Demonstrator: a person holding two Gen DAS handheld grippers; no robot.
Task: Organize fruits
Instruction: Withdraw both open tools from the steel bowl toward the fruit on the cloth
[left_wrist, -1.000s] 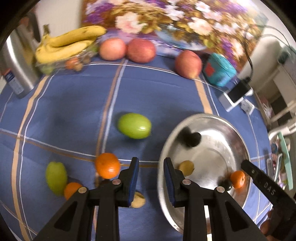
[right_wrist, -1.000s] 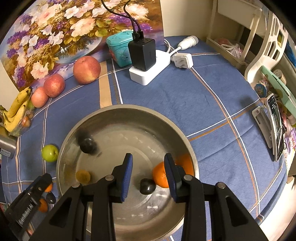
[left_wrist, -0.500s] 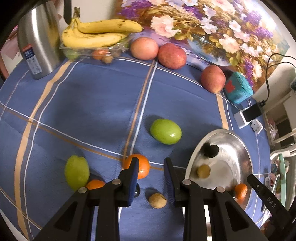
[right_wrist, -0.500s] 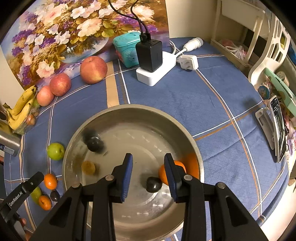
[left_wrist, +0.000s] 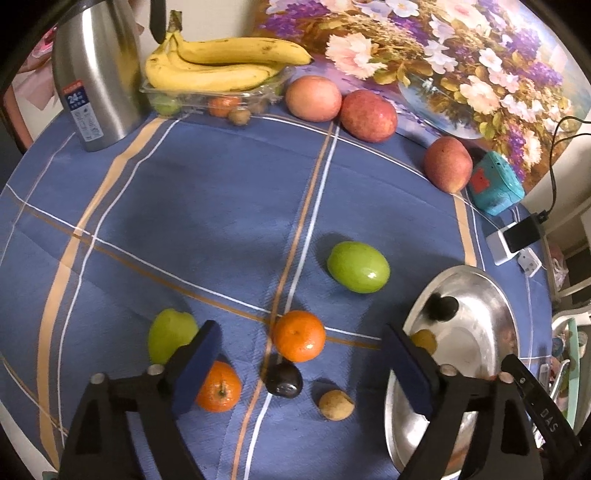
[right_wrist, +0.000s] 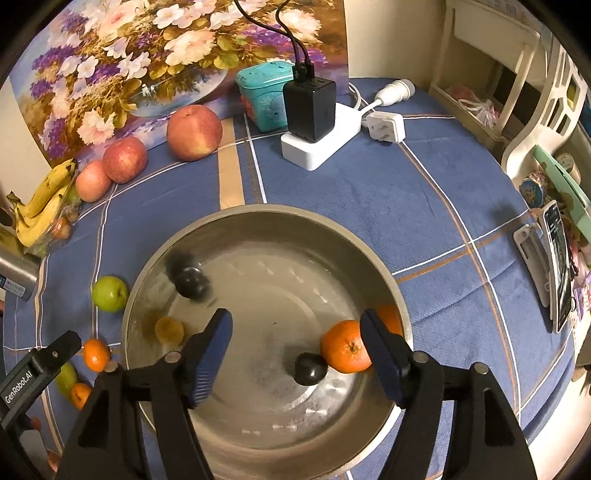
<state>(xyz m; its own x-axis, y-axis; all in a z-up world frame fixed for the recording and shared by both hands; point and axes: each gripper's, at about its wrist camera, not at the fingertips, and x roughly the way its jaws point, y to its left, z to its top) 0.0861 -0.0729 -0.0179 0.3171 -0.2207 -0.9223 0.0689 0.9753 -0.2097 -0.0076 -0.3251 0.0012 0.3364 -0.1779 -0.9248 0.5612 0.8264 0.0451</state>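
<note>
My left gripper (left_wrist: 303, 363) hangs over loose fruit on the blue cloth, its jaws opening wide and holding nothing. Below and between them lie an orange (left_wrist: 299, 340), a dark plum (left_wrist: 284, 379) and a small yellow fruit (left_wrist: 336, 405). A second orange (left_wrist: 218, 386) and a green fruit (left_wrist: 170, 334) sit by the left finger, another green fruit (left_wrist: 358, 266) farther off. My right gripper (right_wrist: 295, 350) hovers above the steel bowl (right_wrist: 369, 254), jaws opening, empty. In the bowl lie an orange (right_wrist: 345, 350), two dark plums (right_wrist: 310, 368) (right_wrist: 190, 282) and a yellow fruit (right_wrist: 169, 329).
At the back stand a steel flask (left_wrist: 96, 74), bananas on a clear tray (left_wrist: 221, 66), three apples (left_wrist: 314, 98), a teal box (left_wrist: 495, 188) and a power strip with charger (right_wrist: 314, 125). Phones (right_wrist: 554, 266) lie at the table's right edge. A flower painting leans behind.
Both grippers went from shut to wide open. The left one shifted left from the bowl's edge to above the loose oranges and plum. The right one stayed over the bowl.
</note>
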